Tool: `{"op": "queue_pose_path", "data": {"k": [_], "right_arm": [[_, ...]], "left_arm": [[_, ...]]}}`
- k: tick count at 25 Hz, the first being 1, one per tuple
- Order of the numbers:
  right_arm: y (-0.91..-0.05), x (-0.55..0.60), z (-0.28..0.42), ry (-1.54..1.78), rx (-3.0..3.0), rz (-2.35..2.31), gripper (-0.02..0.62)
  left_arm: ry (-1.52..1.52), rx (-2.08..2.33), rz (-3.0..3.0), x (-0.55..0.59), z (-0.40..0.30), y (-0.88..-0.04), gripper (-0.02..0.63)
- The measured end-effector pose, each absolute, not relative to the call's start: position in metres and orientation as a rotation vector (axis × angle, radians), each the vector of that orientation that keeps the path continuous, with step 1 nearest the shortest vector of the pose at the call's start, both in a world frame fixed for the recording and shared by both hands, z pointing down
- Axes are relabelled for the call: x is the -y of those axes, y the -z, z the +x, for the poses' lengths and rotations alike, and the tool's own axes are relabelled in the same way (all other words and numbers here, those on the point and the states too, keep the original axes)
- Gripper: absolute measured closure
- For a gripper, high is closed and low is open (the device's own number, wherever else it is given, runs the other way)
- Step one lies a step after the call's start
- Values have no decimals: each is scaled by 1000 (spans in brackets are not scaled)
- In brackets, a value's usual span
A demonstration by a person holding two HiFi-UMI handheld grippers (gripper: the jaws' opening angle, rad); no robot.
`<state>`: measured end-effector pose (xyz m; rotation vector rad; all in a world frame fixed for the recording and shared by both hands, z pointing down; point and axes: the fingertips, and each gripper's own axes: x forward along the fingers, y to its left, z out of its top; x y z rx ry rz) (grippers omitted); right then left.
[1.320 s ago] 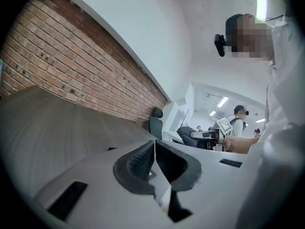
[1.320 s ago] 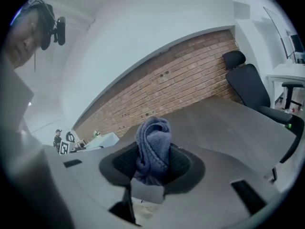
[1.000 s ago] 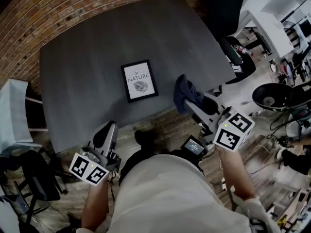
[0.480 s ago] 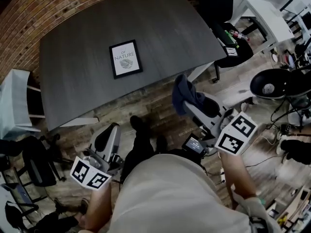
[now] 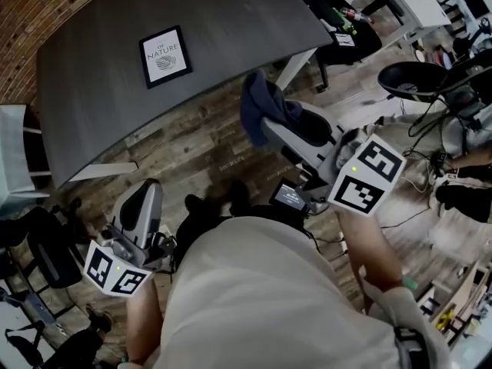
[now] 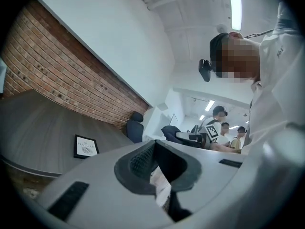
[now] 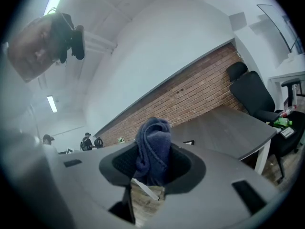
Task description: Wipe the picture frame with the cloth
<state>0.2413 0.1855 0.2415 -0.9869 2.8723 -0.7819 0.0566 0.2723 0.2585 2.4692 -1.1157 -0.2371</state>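
Observation:
A black picture frame [image 5: 164, 56] with a white print lies flat on the dark grey table [image 5: 100, 98], far ahead of both grippers; it also shows small in the left gripper view as the picture frame [image 6: 86, 146]. My right gripper [image 5: 265, 125] hangs over the wooden floor, off the table's near edge, shut on a bunched dark blue cloth [image 5: 261, 104]. In the right gripper view the cloth [image 7: 152, 149] stands up between the jaws. My left gripper [image 5: 146, 198] is shut with nothing in it, low at the left over the floor.
A brick wall [image 5: 31, 6] runs behind the table. Black office chairs [image 5: 354, 33] and white desks stand at the upper right, a white cabinet [image 5: 11, 152] at the left. Cables lie on the floor at right. Other people stand far off in both gripper views.
Both grippers have drawn back from the table, and the frame and table now sit farther up and left in the head view. The right gripper still holds the cloth.

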Motion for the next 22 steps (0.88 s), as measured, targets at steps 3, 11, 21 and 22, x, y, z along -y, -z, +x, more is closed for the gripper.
{"op": "queue_pose_path", "data": {"k": [3,11,21,22], "right_arm": [[-230,-186,247,754,-2867,-1001,451],[-225,-196,217,726,-2877,-1031,455],[-220,-204,191,732,-2872,-1085,457],[-220,-204,190,730,-2872,-1089,457]], "left_arm": [[237,1040,2484,-271,67,-248,597],[281,1074,2449,-278,32,-248,597],[358,1019,2479,-280,11,-230,597],[363,1008,2482,-280,11,-230,597]]}}
